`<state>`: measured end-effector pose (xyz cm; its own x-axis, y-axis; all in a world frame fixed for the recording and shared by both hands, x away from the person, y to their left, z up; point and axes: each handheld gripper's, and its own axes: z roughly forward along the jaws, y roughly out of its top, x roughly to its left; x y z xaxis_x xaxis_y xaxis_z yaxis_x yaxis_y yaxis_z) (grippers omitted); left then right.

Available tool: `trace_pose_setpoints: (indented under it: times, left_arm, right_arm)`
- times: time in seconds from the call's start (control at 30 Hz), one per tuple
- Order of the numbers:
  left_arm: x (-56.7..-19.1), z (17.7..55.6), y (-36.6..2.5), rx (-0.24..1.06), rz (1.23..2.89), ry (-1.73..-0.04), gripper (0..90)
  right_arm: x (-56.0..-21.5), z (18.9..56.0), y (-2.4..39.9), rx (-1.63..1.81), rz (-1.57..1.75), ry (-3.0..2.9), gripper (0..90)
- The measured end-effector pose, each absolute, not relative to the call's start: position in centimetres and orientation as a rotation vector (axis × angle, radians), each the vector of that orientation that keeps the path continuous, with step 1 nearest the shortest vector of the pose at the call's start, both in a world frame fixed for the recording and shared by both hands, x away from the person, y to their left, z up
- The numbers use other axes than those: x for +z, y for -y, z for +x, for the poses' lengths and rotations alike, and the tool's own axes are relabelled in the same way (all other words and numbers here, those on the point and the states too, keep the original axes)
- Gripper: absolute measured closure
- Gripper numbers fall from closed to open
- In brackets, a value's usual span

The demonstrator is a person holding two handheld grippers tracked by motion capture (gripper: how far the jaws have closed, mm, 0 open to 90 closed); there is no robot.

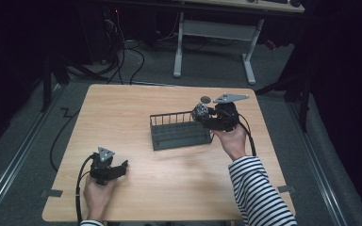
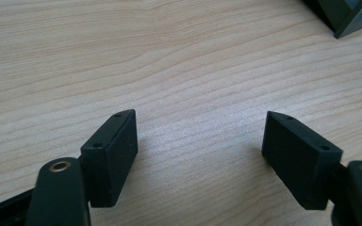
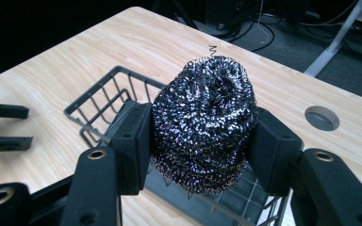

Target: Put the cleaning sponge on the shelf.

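My left gripper (image 1: 120,167) sits low at the near left part of the table (image 1: 136,193), held in my left hand (image 1: 95,195). Its jaws stand wide apart with nothing between them — in the left gripper view only bare wood grain lies between the two black pads (image 2: 114,157), and the dark corner of the wire basket (image 2: 349,16) pokes in at the top right, well off.

Farther out and to the right, my right hand (image 1: 232,140), with its striped sleeve (image 1: 259,193) trailing back toward me, carries my right gripper (image 1: 201,114). It is clamped on the steel wool scourer (image 1: 199,111) — in the right gripper view the pads press into both sides of the shiny, knotted ball (image 3: 203,120), which bulges above and below them, one loose curl of wire sticking up from its top. The scourer hangs in the air over the right end of the basket (image 1: 179,132), clear of the wires as far as I can tell.

The basket itself is a dark, oblong wire rack standing on the table's middle. Just beyond the gripper, a round grey cable port (image 1: 205,99) is set into the tabletop near the far edge.
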<state>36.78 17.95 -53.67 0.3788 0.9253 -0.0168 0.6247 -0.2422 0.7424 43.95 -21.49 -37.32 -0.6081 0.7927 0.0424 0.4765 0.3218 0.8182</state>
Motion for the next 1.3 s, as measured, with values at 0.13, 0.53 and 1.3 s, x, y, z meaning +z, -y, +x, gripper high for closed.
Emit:
trace_pose_setpoints:
  times: [0.13, 0.53, 1.3]
  left_arm:
    - [-53.7, 36.8, -17.9, 0.572, 1.969, -1.332, 27.8]
    - [-53.7, 36.8, -17.9, 0.572, 1.968, -1.332, 27.8]
    - [-53.7, 36.8, -18.0, 0.571, 1.967, -1.332, 27.9]
  right_arm:
    - [-37.4, 44.5, 21.4, 1.184, 1.145, -2.228, 46.4]
    - [-39.0, 46.5, 20.7, 1.123, 1.194, -2.264, 46.1]
    - [-42.2, 48.4, 18.9, 0.985, 1.252, -2.325, 44.8]
